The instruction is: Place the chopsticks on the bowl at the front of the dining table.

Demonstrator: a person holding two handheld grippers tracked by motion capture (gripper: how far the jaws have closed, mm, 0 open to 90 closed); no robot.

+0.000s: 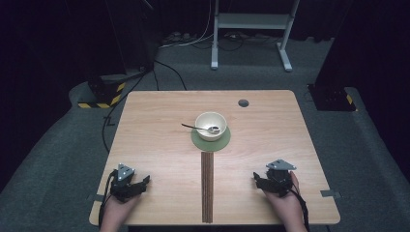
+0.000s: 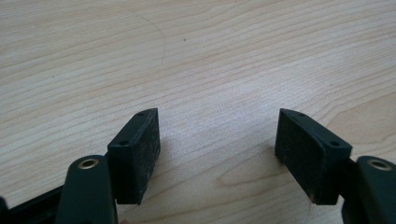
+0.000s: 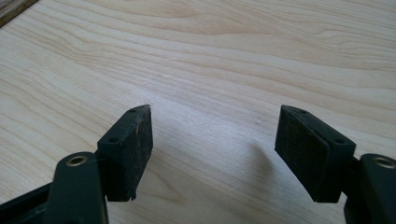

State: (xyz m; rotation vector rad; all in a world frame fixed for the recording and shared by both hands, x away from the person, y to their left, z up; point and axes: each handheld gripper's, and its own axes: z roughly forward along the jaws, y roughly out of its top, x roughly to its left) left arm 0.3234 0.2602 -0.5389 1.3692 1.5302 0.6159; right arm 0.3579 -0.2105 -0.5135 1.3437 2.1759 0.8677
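Left gripper (image 1: 140,183) wide, empty, near table's (image 1: 154,121) front-left corner. Right gripper (image 1: 257,180) wide, empty, near front-right corner. Bowl (image 1: 211,125) with spoon (image 1: 200,128) on green mat (image 1: 217,142), mid-table toward far edge.

A light wooden table (image 1: 154,125) stands on grey carpet (image 1: 58,159). Past its middle a cream bowl (image 1: 209,134) sits on a round green mat (image 1: 223,141), with a metal spoon (image 1: 193,127) lying in it, handle pointing left. A dark round grommet (image 1: 243,103) sits near the far edge. Beyond, on the floor, stand a white metal frame (image 1: 251,21), loose cables (image 1: 193,41) and, far left, a yellow-and-black striped base (image 1: 104,99).
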